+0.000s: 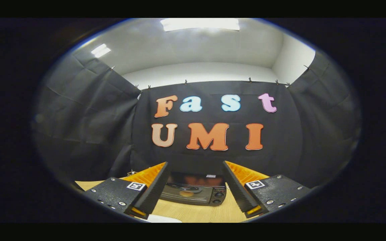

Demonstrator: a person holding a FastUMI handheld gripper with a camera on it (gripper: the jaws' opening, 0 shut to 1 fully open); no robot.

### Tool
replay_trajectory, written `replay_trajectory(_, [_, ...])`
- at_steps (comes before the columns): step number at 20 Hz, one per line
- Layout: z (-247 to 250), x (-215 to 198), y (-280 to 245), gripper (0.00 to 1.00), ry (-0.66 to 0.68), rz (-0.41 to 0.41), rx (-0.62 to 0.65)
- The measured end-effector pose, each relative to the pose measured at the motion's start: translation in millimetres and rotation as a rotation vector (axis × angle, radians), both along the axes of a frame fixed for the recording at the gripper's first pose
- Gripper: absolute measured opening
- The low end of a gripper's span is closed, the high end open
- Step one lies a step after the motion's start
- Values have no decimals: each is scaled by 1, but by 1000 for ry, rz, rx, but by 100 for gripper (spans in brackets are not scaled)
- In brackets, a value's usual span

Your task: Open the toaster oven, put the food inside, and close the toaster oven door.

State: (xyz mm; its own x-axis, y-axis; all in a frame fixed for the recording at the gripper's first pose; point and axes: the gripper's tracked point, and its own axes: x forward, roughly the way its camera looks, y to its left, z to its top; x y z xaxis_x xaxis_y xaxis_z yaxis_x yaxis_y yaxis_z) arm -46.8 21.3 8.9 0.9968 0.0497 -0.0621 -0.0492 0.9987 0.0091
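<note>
Claw (194,182) fingers stand wide apart with nothing between them, raised above a pale wooden worktop (199,212) and pointing toward the back of the booth. Seen through the gap between the two fingers, at about twelve o'clock from the tips and a little beyond them, sits the toaster oven (193,190), a dark box resting on the worktop close to the black cloth wall (85,120). Its glass door (184,194) faces the claw and looks closed, with a faint orange shape showing on the glass; whether that is food inside or a reflection is hard to tell. Two round knobs (218,197) sit one above the other on the oven's right side, at about three o'clock from the door. Neither finger touches the oven. At six o'clock, just below the fingers, the edge of a white object (163,219) lies on the worktop, too cut off to identify. Cloth hangs on three sides behind the oven, clipped along its upper edge, and above it a white ceiling carries bright light panels (199,24).
</note>
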Motion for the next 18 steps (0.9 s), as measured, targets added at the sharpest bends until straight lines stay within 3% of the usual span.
replay_trajectory(10, [20, -5, -11, 93, -20, -2, 68])
replay_trajectory(18, [26, -3, -3, 94, -68, 6, 11])
